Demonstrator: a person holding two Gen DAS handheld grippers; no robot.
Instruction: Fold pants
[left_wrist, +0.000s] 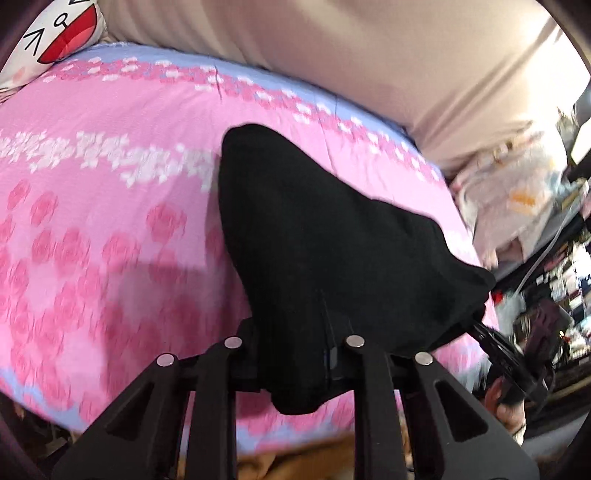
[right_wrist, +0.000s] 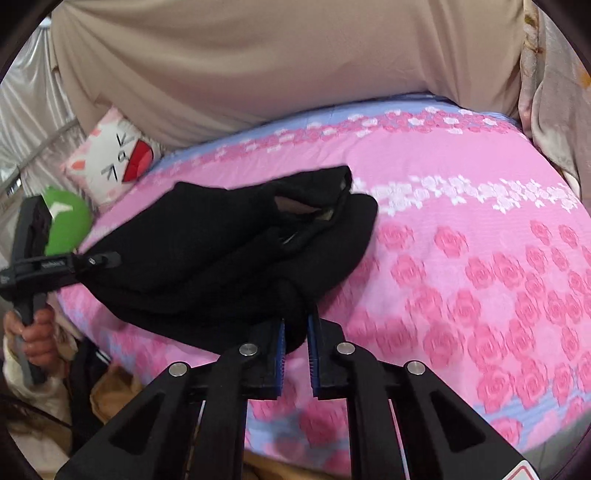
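Black pants (left_wrist: 314, 236) (right_wrist: 229, 258) hang in a bunched fold above the pink floral bed cover (left_wrist: 92, 221) (right_wrist: 461, 258). My left gripper (left_wrist: 295, 354) is shut on the near edge of the pants, with cloth draped over its fingers. It also shows in the right wrist view (right_wrist: 107, 260), clamped on the left end of the pants. My right gripper (right_wrist: 295, 332) is shut on the near edge of the pants between its blue pads. It also shows in the left wrist view (left_wrist: 480, 328) at the right end of the pants.
A white cat-face pillow (left_wrist: 55, 33) (right_wrist: 110, 162) lies at the head of the bed. A beige padded headboard (left_wrist: 369, 55) (right_wrist: 277, 55) runs along the far side. Cluttered items (left_wrist: 554, 295) stand past the right edge of the bed. A brown cloth (right_wrist: 110, 391) lies below the near edge.
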